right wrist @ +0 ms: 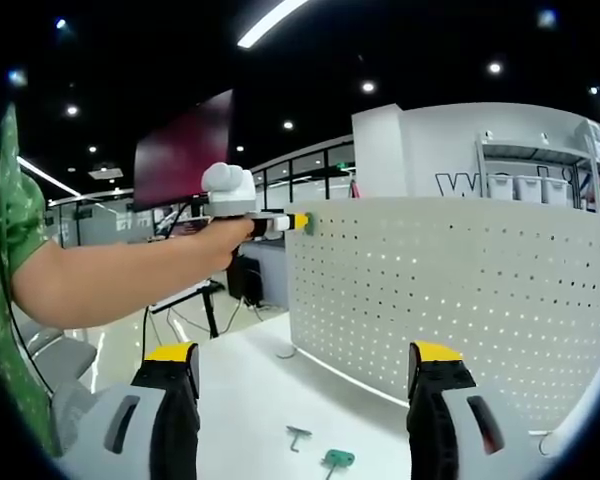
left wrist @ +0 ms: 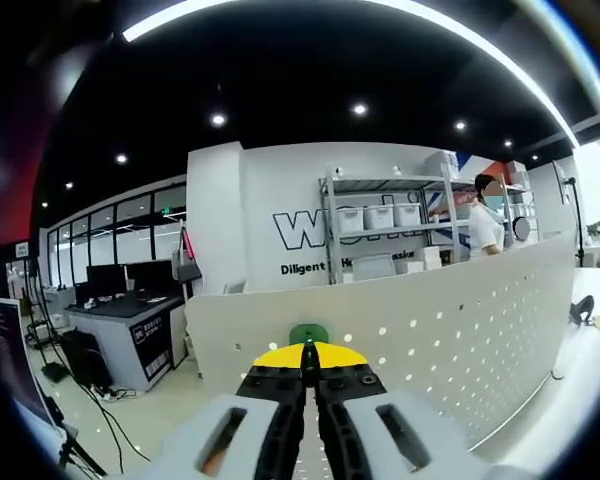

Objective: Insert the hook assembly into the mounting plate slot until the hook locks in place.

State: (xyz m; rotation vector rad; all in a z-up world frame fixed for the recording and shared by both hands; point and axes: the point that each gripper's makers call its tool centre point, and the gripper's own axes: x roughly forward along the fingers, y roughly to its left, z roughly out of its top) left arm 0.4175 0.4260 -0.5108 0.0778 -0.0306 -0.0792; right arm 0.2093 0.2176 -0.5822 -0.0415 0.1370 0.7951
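**Hook at the top edge of the pegboard**

My left gripper is clamped on a green hook, pressed at the upper edge of the white perforated panel. My right gripper hangs with jaws wide apart over the table, where another green hook and a small metal hook lie.

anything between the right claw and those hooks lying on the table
Nothing visible. The right claw is open, and the green hook and grey hook lie on bare white table between its jaws. The left claw is off at the pegboard's top corner.
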